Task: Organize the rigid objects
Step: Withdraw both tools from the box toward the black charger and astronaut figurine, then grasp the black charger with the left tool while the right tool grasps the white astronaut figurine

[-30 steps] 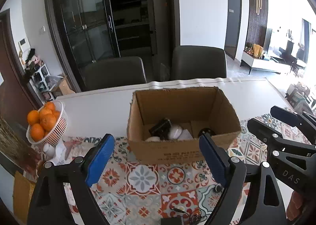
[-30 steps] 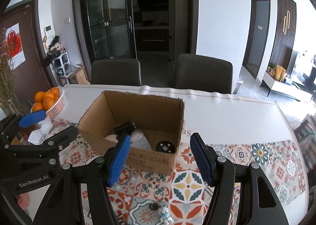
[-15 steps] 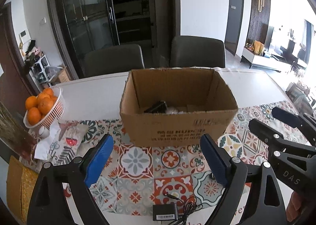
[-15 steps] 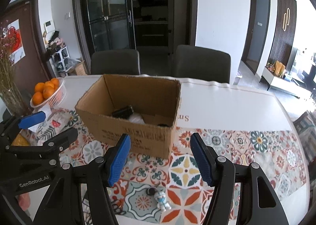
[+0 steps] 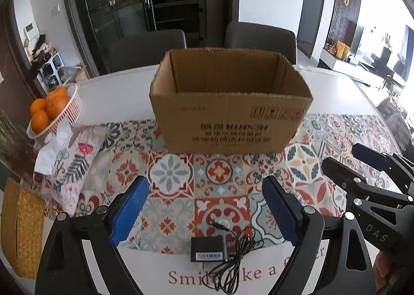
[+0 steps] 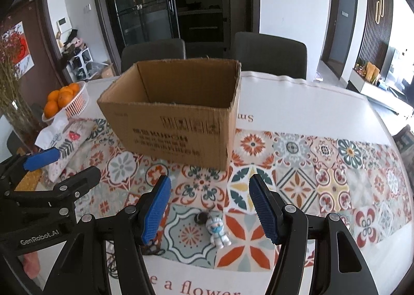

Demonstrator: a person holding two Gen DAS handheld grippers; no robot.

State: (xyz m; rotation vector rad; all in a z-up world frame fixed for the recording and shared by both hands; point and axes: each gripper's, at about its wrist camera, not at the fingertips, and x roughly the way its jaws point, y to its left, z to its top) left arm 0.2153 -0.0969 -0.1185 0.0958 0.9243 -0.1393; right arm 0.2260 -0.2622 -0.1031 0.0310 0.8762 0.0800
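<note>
Cardboard box [image 5: 230, 124] contents now hidden.

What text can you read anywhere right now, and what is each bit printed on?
"Smi... ke a f" on the white table cover
"e a flower" on the same cover
"GenRobot.AI" on the left gripper
"DAS" on the right gripper
Cardboard box print: blurred
Adapter label: too small

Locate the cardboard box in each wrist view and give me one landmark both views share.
Left wrist view: the cardboard box sits upper centre, on the patterned table runner, beyond the open left gripper.
Right wrist view: the box sits centre-left, turned so its right corner faces the camera, beyond the right gripper.
Shared landmark: the basket of oranges, at the left of the box in both.
</note>
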